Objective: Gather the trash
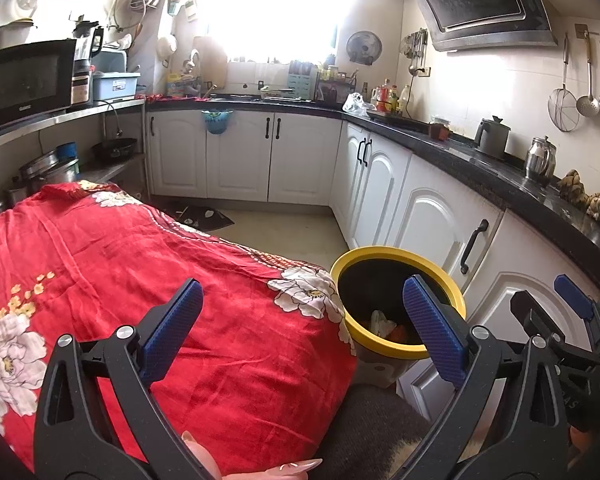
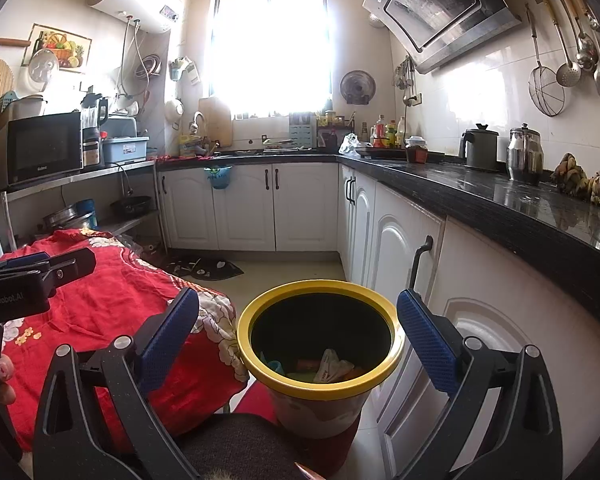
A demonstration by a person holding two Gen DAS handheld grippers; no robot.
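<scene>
Trash (image 2: 332, 366), crumpled paper and wrappers, already lies in the yellow-rimmed bin (image 2: 396, 354) on the floor beside the red-covered worktop (image 1: 140, 264); it looks light and soft, best pinched at a fold. Left gripper (image 1: 300, 334) and right gripper (image 2: 298, 338) both gape, empty.

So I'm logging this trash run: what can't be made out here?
- Bin bottom: both views, its wall hides deeper trash.
- Window: both views, glare blanks the outside.
- Table under the red cloth: covered.
- Left claw and right claw: open, empty.
</scene>
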